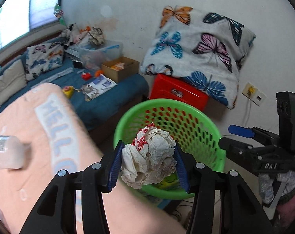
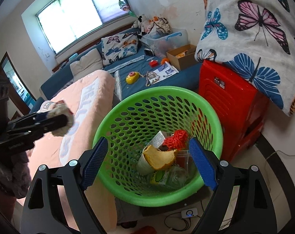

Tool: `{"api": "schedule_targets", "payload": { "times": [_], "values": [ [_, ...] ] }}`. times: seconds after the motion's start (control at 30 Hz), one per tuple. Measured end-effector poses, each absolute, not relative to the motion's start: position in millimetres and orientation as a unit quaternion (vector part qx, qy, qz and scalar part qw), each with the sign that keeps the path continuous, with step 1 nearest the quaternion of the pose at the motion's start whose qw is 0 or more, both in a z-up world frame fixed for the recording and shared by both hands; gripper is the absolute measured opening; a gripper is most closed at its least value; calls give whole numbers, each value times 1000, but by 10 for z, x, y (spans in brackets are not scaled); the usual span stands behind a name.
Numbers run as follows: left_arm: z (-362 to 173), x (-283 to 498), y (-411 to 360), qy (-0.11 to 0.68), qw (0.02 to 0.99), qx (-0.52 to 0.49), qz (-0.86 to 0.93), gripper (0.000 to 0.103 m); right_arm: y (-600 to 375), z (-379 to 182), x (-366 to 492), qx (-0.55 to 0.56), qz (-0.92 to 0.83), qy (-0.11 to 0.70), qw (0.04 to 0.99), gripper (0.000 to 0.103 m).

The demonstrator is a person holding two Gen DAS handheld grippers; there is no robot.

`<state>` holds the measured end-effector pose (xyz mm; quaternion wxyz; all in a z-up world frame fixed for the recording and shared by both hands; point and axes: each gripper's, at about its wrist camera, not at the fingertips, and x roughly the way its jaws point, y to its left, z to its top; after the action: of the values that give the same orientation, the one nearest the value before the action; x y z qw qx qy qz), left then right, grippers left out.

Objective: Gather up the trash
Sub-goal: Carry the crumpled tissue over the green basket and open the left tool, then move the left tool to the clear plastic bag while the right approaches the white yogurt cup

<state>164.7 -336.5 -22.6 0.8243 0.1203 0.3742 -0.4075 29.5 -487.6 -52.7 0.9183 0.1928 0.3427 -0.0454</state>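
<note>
You had the crumpled paper (image 1: pixel 149 156) pinched in the left gripper (image 1: pixel 148 163) fingers, near the green basket (image 2: pixel 116 124) rim, ready to drop; right gripper (image 2: pixel 149 161) fingers wide, empty, over it.

Right gripper (image 2: pixel 149 162), jaws apart and empty, above green basket (image 2: pixel 215 128) holding orange peel (image 2: pixel 160 159), red mesh (image 2: pixel 175 139). Left gripper (image 2: pixel 58 120) clamps crumpled paper (image 2: pixel 64 121) over pink blanket (image 2: pixel 85 107).

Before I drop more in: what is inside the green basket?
The green basket holds a torn orange-yellow peel, a red mesh piece, a printed carton and a clear bottle. Whatever lies beneath them is covered.
</note>
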Motion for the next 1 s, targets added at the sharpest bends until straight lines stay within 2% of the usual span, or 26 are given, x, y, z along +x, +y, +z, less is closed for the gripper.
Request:
{"api": "schedule_targets", "payload": {
  "times": [0.2,0.37,0.67,1.0],
  "values": [
    [-364,1589,-3571,384,815,123,-416,56,-4926,-550,187,203,-49,339,917,85],
    [-421,1587,-3601,385,816,122,-414,73,-4955,-542,132,208,-52,334,918,85],
    [-383,1577,-3323,384,827,109,-396,74,-4880,-480,120,201,-44,331,921,85],
    [-253,1532,-2475,377,858,78,-341,74,-4498,-376,383,175,0,336,925,85]
  ]
}}
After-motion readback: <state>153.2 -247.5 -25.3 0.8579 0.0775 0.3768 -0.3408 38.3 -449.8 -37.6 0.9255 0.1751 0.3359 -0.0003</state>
